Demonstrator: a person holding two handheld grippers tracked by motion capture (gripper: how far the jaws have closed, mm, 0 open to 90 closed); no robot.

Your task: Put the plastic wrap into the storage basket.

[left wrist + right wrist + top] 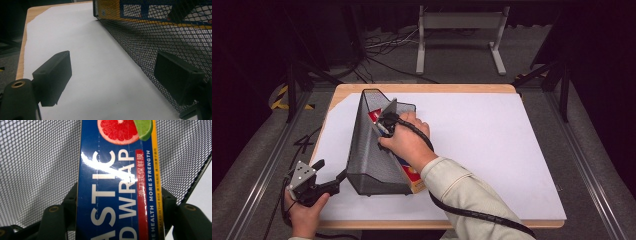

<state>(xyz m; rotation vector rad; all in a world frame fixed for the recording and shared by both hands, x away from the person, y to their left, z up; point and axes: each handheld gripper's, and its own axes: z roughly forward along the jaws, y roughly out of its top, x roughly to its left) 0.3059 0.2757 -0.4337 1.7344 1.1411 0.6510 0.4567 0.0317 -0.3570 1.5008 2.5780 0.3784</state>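
Black mesh file holder [372, 150] lies on its side near the desk's [492, 145] front-left corner. Left claw [328, 176] stands open at that front edge, one jaw against the mesh. Farther in, right claw [384, 125] grips the blue wrap box [117, 182] inside the holder. White desk surface rightward lies open.

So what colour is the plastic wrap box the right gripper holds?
Mainly dark blue plastic wrap box, white lettering, yellow edge, red strip, grapefruit picture; right gripper view shows it best.
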